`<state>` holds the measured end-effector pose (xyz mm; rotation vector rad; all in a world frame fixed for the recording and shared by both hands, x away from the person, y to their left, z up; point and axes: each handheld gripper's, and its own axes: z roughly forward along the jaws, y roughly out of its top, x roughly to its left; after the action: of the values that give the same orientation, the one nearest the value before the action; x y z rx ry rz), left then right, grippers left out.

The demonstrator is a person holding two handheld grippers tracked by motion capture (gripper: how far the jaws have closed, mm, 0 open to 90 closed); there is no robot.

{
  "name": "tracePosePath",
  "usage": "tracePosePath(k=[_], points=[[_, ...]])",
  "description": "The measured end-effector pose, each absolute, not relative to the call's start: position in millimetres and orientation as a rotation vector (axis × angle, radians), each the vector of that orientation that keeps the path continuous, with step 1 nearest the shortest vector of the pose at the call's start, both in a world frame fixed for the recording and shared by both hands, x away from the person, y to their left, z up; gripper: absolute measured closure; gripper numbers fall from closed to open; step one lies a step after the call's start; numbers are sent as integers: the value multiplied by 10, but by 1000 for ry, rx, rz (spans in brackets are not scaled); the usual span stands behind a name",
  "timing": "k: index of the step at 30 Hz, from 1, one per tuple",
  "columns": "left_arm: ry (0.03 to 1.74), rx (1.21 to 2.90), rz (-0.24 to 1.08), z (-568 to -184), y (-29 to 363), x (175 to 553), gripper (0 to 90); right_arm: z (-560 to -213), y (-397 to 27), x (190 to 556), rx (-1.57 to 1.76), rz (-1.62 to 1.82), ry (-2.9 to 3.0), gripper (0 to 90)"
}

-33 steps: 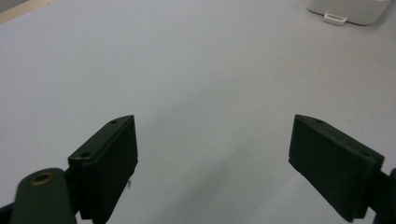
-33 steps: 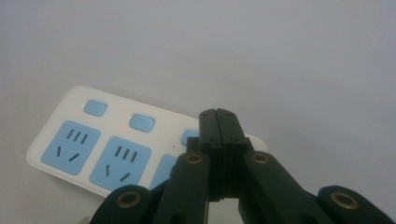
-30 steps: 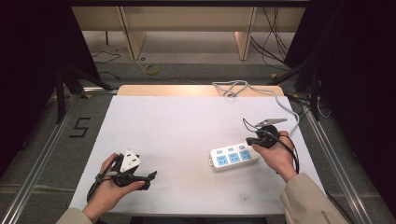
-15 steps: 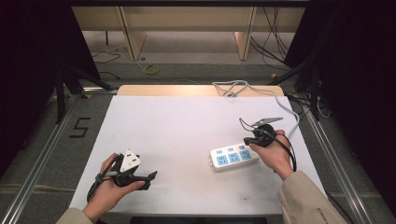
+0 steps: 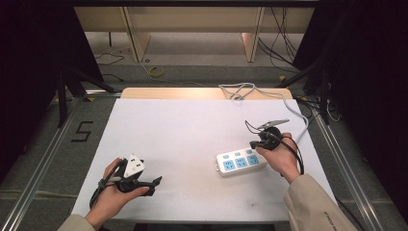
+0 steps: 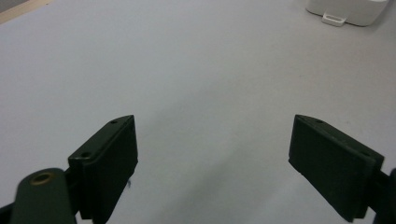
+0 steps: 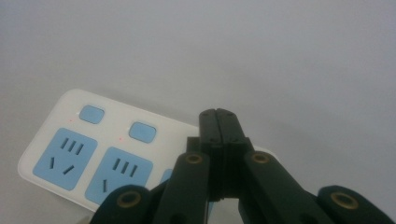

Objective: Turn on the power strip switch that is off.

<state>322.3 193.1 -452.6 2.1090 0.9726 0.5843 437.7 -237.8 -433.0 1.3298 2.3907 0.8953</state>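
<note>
Right gripper (image 7: pixel 218 114) pinched shut, empty, over power strip (image 5: pixel 240 161); poke switch (image 7: pixel 141 131) gently. Left gripper (image 6: pixel 212 163) wide open.

The right hand-held gripper (image 5: pixel 254 143) has edged left over the power strip's (image 5: pixel 240 161) end.
</note>
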Motion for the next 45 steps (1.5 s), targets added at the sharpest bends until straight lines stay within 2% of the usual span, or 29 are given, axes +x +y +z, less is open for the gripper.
tracePosePath(k=[45], points=[[971, 2112, 585, -4527, 1931, 3224, 151, -4407, -2283, 4446, 1330, 809, 2475, 900]])
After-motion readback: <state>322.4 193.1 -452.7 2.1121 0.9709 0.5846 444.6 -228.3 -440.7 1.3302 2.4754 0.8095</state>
